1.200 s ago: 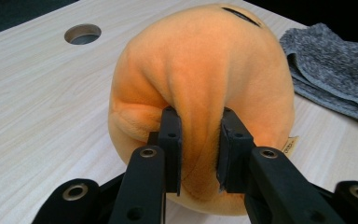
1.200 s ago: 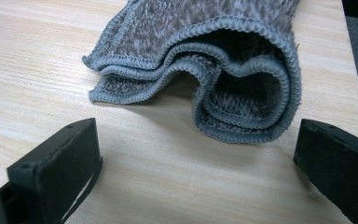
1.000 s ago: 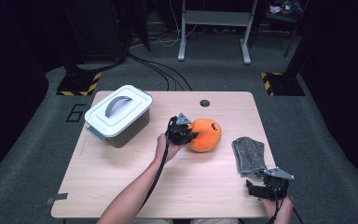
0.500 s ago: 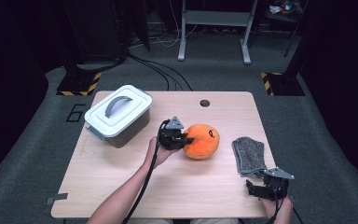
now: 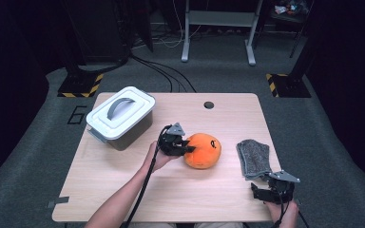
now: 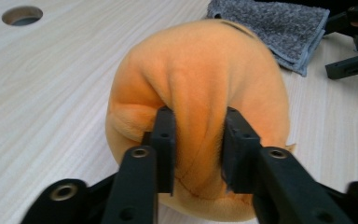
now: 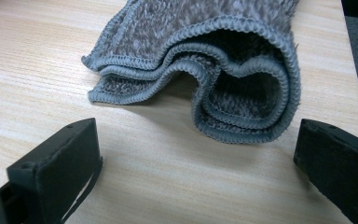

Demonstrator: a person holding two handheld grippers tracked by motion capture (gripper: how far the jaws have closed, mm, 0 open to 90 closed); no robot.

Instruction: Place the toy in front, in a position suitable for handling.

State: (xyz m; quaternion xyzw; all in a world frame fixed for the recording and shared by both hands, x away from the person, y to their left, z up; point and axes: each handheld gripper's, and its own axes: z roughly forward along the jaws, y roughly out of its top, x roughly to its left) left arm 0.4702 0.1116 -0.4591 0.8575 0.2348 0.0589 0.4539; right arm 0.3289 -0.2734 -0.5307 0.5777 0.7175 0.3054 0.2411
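Observation:
An orange plush toy (image 5: 204, 151) (image 6: 200, 79) lies mid-table. My left gripper (image 5: 188, 146) (image 6: 196, 116) comes at it from the left, and its jaws pinch a raised fold of the plush. The jaws have just been opening a little, and the fold still stands squeezed between the pads. A folded grey towel (image 5: 254, 156) (image 7: 205, 56) lies to the right of the toy. My right gripper (image 5: 261, 186) (image 7: 196, 154) rests near the table's front right edge, just short of the towel's folded end, open wide with nothing between its jaws.
A grey box with a white handled lid (image 5: 121, 116) stands at the back left of the wooden table (image 5: 218, 204). A round cable hole (image 5: 209, 105) (image 6: 22, 15) sits near the far edge. The right gripper (image 6: 354, 46) shows beyond the towel in the left gripper view.
The left gripper has drawn the plush toy slightly left and toward the person. The right gripper and the towel have stayed put.

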